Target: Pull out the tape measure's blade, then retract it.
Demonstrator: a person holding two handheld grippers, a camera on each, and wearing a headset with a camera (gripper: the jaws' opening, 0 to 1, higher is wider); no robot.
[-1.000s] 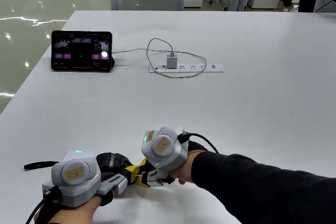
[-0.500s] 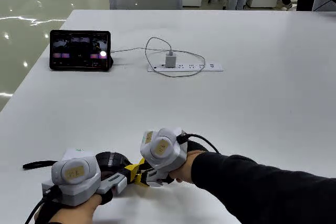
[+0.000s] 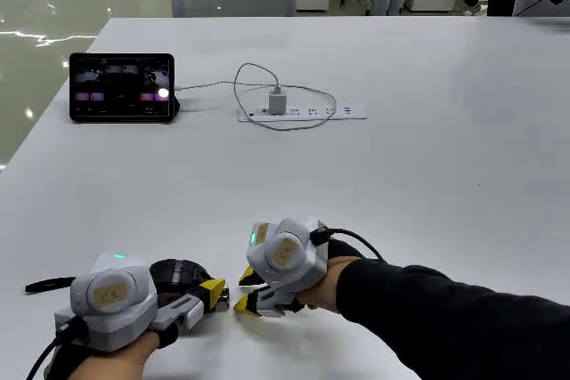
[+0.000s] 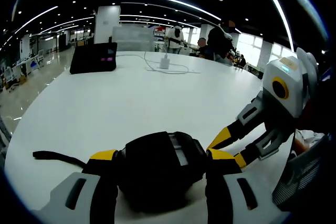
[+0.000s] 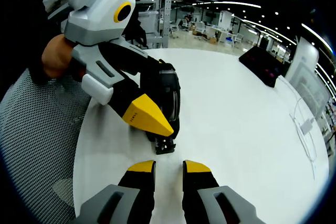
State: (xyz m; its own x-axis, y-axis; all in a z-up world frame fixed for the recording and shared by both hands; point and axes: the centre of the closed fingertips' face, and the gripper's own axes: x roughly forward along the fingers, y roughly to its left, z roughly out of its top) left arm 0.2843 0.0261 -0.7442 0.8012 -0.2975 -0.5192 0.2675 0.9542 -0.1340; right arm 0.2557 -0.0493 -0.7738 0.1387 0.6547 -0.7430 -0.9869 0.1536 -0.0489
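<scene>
L gripper (image 4: 160,156) low, jaws clamped on tape measure (image 4: 157,174); R gripper (image 5: 169,167) faces it, jaws narrowly apart, empty. R forearm (image 3: 445,318) comes in from right.

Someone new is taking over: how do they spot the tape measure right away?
On the white table, ignore the tablet and power strip at the far side and look at the near edge. The tape measure is the round black case clamped between the yellow-tipped jaws of the left tool, with a black strap trailing off it.

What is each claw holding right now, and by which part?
Left claw grips the tape measure by the sides of its black case. Right claw holds nothing, jaws open near the blade tip.
</scene>
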